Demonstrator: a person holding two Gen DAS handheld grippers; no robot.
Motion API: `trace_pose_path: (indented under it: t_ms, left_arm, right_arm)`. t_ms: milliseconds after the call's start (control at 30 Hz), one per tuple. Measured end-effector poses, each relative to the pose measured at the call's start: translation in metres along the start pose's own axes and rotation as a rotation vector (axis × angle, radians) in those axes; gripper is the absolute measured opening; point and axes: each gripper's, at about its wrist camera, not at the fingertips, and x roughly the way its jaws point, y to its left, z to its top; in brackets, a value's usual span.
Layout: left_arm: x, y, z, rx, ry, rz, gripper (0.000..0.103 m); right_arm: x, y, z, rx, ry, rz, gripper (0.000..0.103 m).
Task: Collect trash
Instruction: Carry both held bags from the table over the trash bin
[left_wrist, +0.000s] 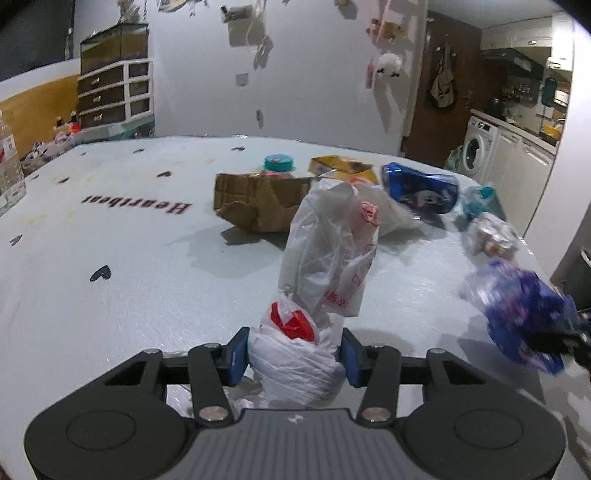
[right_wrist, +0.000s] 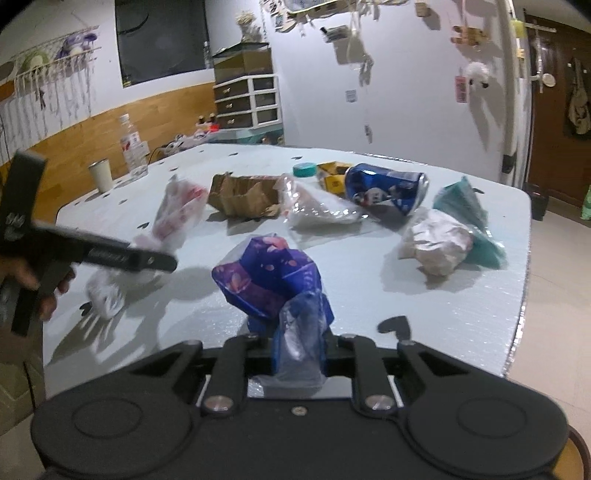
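Observation:
My left gripper (left_wrist: 293, 356) is shut on a white plastic bag (left_wrist: 325, 266) with red print, which stands up above the pale table (left_wrist: 129, 302). The bag and the left gripper (right_wrist: 155, 258) also show in the right wrist view, at the left. My right gripper (right_wrist: 299, 350) is shut on a crumpled blue and purple wrapper (right_wrist: 269, 273), held above the table; the wrapper also shows in the left wrist view (left_wrist: 517, 314). More trash lies on the table: a torn cardboard box (right_wrist: 240, 195), a crushed blue can (right_wrist: 384, 190), a clear bag (right_wrist: 317, 206), a crumpled white wad (right_wrist: 436, 243).
A teal wrapper (right_wrist: 469, 206), a yellow box (right_wrist: 332, 175) and a teal-lidded jar (right_wrist: 304, 169) lie at the back. A water bottle (right_wrist: 131, 147) and a cup (right_wrist: 100, 175) stand at the far left. The table's edge (right_wrist: 524, 288) runs on the right, with the floor beyond.

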Motion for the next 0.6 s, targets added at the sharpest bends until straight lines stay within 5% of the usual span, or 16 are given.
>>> trace_pose_path:
  t_ms: [600]
  left_arm:
    - [-0.04,-0.106,-0.014,0.071,-0.104,-0.064,0.051]
  right_arm:
    - [-0.071,-0.046,-0.02,0.1,-0.095,-0.169,0.019]
